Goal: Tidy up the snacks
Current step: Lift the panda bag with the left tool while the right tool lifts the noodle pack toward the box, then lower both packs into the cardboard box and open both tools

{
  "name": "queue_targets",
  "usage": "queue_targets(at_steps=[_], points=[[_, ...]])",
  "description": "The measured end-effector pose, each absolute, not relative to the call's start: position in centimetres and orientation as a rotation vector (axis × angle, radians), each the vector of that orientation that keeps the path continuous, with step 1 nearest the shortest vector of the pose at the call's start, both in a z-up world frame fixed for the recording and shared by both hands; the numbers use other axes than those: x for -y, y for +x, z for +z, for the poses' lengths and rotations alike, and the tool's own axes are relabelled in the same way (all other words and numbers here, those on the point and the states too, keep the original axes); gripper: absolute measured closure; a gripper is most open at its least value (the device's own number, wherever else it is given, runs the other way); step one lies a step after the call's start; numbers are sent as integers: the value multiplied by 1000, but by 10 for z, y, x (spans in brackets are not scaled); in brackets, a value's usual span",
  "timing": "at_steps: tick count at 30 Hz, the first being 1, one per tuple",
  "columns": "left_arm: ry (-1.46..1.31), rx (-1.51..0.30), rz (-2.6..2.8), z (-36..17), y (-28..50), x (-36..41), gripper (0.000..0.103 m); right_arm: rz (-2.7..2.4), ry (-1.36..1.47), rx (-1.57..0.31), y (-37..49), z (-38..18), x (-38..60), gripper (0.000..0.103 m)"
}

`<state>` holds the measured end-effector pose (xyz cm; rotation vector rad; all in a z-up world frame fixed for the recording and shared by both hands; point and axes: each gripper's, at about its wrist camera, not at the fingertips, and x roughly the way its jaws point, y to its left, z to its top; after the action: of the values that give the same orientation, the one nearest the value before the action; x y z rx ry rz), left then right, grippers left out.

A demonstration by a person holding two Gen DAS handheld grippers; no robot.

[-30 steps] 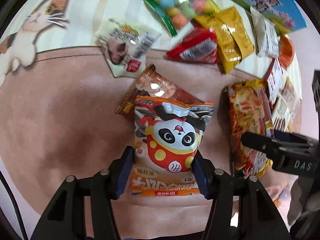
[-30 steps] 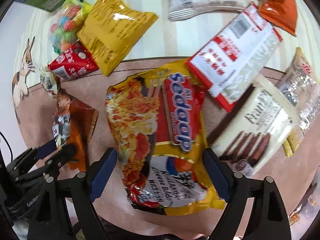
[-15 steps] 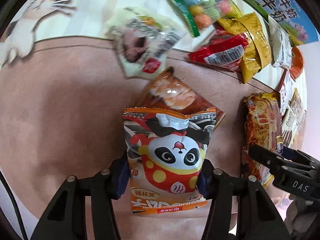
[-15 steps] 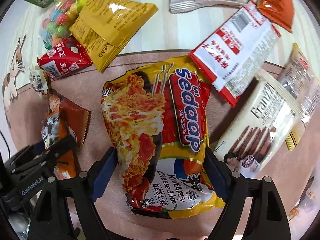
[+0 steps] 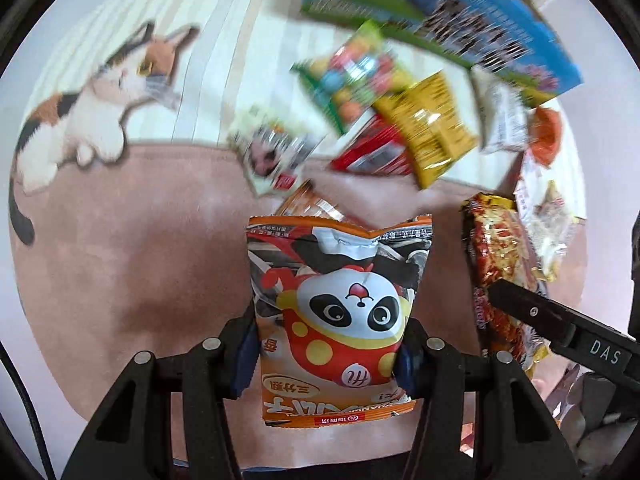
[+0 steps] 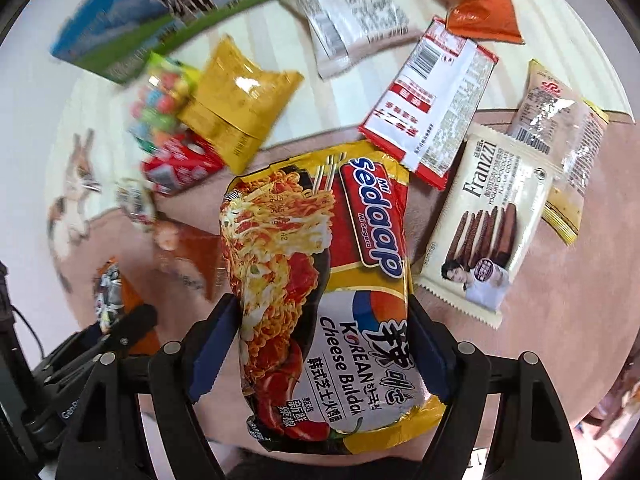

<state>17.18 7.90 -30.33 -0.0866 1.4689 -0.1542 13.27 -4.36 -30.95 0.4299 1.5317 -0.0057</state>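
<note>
My left gripper point(image 5: 326, 354) is shut on an orange panda snack packet point(image 5: 340, 312) and holds it raised off the brown mat point(image 5: 140, 260). My right gripper point(image 6: 324, 356) is shut on a yellow Sedaap noodle packet point(image 6: 320, 280) and holds it lifted above the mat; the same packet shows in the left wrist view point(image 5: 504, 280), with the right gripper's finger point(image 5: 560, 320) across it. The left gripper and its packet appear at the lower left of the right wrist view point(image 6: 116, 320).
Loose on the mat: Franzzi wafer packet point(image 6: 484, 228), red-and-white packet point(image 6: 432, 104), yellow packet point(image 6: 240, 100), red packet point(image 6: 180, 164), candy bag point(image 5: 352, 76), orange-brown packet point(image 6: 188, 252), white packet point(image 6: 348, 20), orange packet point(image 6: 480, 0). A blue-green box point(image 5: 460, 16) lies at the back.
Both grippers have closed further on their packets and lifted them; the view has tilted up, showing more of the back box and cat print.
</note>
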Motion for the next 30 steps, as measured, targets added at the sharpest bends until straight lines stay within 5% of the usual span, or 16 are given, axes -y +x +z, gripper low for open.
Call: queue_targets(at_steps=[8,16,30], points=[[-149,-1378,-230,-197,195,-69,51,112,495,-1397,147,-233,62,21],[-150,-1284,-290,-131,299,-22,51,174,543,-1212,229,-150,102,21],[-112,-1366,-217,-191,501,16,51,110,423,-1205,444,-196,122,21]])
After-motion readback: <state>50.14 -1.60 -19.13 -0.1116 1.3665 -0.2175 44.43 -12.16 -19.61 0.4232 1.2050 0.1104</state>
